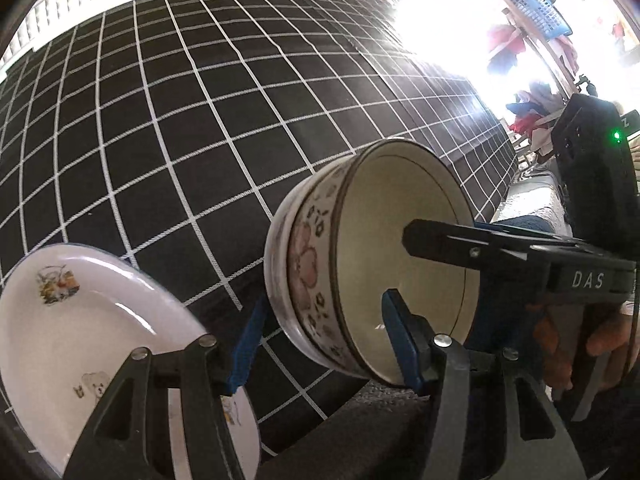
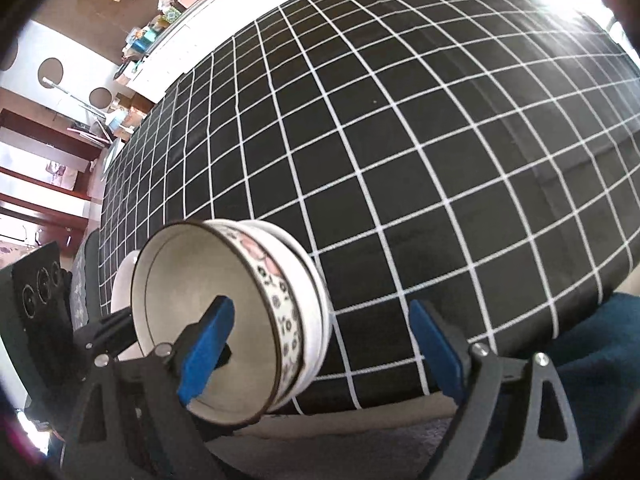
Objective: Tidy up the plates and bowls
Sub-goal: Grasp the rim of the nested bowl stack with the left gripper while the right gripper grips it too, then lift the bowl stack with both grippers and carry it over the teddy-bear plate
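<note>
Black checked cloth point(image 1: 200, 140) below; left tongs point(image 1: 320, 344) clamp the stacked bowls point(image 1: 320, 272); right tongs point(image 2: 320, 352) gape wide, gripping nothing.

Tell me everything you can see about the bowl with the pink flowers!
The flowered bowl looks like glazed ceramic: a plain cream inside, a thin dark rim line, and a band of pink flowers with small dark blossoms outside. It sits nested in a second, plainer white bowl. The pair is tipped on its side above the black checked cloth. The left gripper clamps the wall with its blue pads. The right gripper straddles the wall, jaws wide, not gripping.
</note>
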The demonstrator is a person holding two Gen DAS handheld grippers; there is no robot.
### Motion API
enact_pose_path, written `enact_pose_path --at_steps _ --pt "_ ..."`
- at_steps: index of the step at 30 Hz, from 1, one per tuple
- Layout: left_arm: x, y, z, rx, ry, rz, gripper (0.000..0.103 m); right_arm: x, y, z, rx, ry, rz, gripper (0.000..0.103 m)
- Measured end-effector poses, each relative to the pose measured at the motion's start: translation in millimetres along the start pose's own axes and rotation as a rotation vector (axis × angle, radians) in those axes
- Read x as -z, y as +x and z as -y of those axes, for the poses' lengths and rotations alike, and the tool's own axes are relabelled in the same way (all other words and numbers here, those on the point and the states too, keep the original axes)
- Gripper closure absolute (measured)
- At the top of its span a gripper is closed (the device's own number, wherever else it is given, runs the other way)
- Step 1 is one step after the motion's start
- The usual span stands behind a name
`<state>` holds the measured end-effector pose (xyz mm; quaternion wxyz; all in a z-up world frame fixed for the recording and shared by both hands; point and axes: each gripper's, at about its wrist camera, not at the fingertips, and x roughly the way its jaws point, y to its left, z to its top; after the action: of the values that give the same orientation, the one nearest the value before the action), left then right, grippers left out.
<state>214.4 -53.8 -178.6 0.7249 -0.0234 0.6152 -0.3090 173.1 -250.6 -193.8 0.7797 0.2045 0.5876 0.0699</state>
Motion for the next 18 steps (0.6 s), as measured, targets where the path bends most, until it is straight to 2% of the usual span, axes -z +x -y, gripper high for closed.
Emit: enact_pose_path --at_steps 5,10,12,18 --pt "2.5 9.9 -10.6 0.018 -0.008 -0.041 0.047 0.3 2.2 -1.5 -0.013 -0.012 -0.001 0.011" --pt "4.9 16.9 -9.3 0.002 0.009 -0.046 0.047 3.2 6.4 1.8 -0.034 -0.001 -0.012 0.013" --pt "4.8 19.0 -6.8 -0.01 0.013 -0.045 0.047 4.1 10.9 3.3 -0.047 0.01 -0.032 0.024" --pt "-4.3 31.5 9.1 -0.035 0.002 -0.045 0.045 7.8 10.7 8.2 -0.104 0.036 -0.05 0.039"
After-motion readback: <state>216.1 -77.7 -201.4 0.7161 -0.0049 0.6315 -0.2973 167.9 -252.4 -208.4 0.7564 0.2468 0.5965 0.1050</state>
